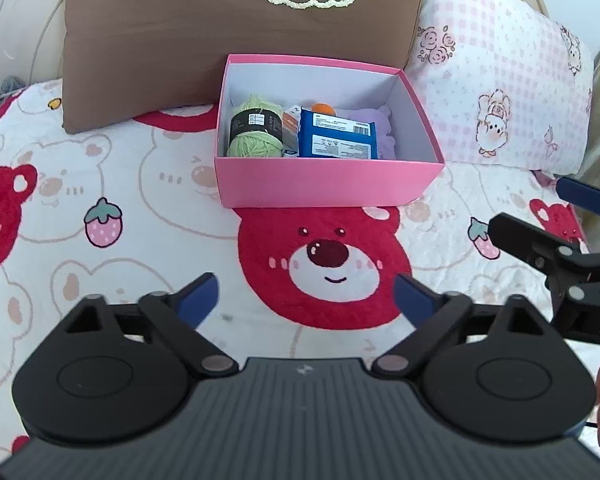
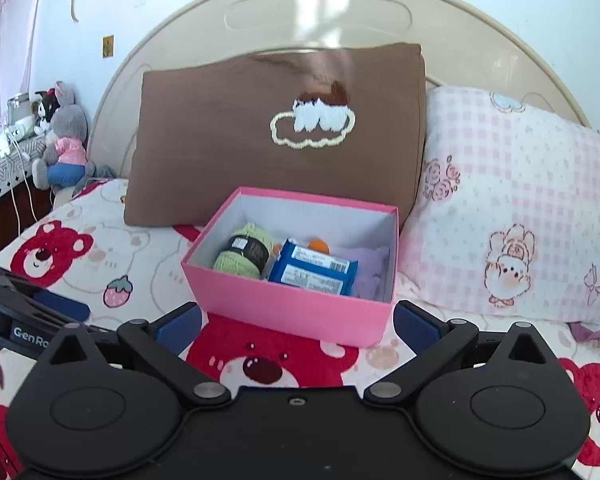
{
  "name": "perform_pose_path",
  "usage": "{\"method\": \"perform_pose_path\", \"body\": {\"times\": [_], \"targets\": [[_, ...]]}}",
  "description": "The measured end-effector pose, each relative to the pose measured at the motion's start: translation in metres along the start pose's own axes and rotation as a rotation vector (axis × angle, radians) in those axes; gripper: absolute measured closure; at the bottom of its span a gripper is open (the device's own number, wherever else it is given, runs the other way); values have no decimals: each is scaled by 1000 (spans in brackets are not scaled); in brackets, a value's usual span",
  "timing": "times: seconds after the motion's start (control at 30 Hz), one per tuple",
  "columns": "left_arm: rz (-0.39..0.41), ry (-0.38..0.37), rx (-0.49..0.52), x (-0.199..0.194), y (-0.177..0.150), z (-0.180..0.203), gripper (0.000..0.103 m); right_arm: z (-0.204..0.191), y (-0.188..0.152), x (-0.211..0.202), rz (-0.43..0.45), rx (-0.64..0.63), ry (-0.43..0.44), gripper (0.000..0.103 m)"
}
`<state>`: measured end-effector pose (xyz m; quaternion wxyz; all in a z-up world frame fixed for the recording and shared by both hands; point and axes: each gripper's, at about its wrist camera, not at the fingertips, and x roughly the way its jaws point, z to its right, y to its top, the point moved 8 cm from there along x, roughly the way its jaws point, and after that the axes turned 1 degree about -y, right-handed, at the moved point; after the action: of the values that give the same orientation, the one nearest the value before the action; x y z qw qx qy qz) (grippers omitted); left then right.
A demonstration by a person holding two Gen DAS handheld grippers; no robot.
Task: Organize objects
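Both the left claw [image 1: 306, 296] and right claw [image 2: 298, 326] gape empty before the filled pink box [image 1: 324, 184], so packing looks finished and only a check for strays remains

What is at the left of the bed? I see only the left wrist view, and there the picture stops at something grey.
Observer: A grey plush rabbit in a pink top sits there, next to the left end of the headboard.
Operator: Is anything behind the rabbit?
Observer: Yes, a smaller black and white plush toy stands just behind it.
Operator: Is there furniture on that side too?
Observer: Yes, a side table covered with a patterned cloth, further left than the toys.
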<state>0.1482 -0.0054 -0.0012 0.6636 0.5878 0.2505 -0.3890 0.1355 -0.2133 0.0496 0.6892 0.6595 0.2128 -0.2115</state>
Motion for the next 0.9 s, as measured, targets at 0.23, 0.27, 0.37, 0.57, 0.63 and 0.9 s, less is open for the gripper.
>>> {"method": "perform_pose_path", "body": {"times": [0.23, 0.27, 0.37, 0.57, 0.63, 0.9], "targets": [[-35, 46, 21, 6, -3, -1, 0, 3, -1, -1, 2, 34, 16, 0], [-41, 51, 21, 8, -4, -2, 0, 5, -2, 0, -8, 44, 24, 0], [-50, 49, 10, 10, -5, -3, 0, 6, -8, 7, -61, 62, 55, 0], [-53, 49, -5, 11, -5, -4, 0, 19, -14, 12, -73, 132, 51, 0], [-61, 39, -26, 12, -4, -5, 0, 26, -15, 12, -70, 140, 26, 0], [-71, 84, -16, 17, -3, -6, 0, 38, -17, 14, -74, 154, -8, 0]]}}
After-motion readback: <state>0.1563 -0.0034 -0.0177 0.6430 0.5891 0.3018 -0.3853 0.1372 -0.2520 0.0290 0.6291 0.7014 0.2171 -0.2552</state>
